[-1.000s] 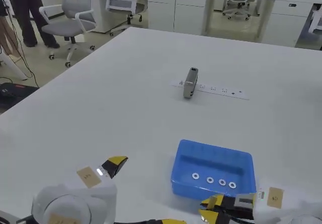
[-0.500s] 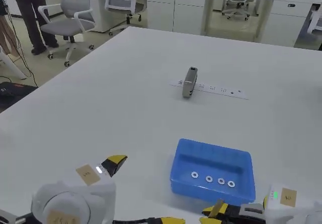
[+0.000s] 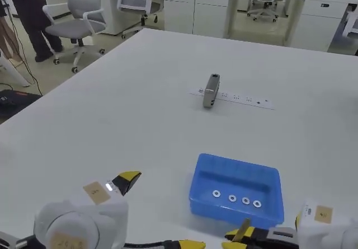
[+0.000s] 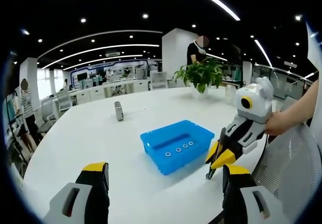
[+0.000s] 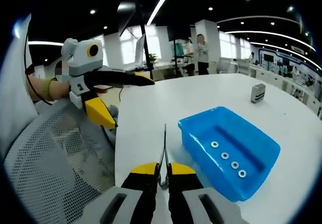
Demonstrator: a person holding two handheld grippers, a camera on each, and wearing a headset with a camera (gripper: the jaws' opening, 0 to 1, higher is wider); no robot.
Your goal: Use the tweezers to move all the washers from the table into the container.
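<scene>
A blue container (image 3: 235, 188) sits near the table's front edge and holds several silver washers (image 3: 232, 198) in a row. In the right gripper view the same washers (image 5: 225, 155) lie on the floor of the container (image 5: 251, 133). My right gripper (image 5: 162, 171) is shut on thin metal tweezers (image 5: 164, 148), whose tips point over bare table just left of the container. In the head view it (image 3: 241, 236) lies low at the container's near side. My left gripper (image 4: 166, 183) is open with nothing between its jaws, left of the container (image 4: 176, 143).
A small grey device (image 3: 211, 91) stands on a flat white power strip (image 3: 241, 99) at mid-table. Office chairs (image 3: 78, 19) and a standing person (image 3: 28, 8) are beyond the far left edge. A potted plant (image 4: 200, 74) stands on the table.
My right gripper has drawn back down and to the right, toward the table's near edge, with the tweezers in it. The left gripper has barely moved.
</scene>
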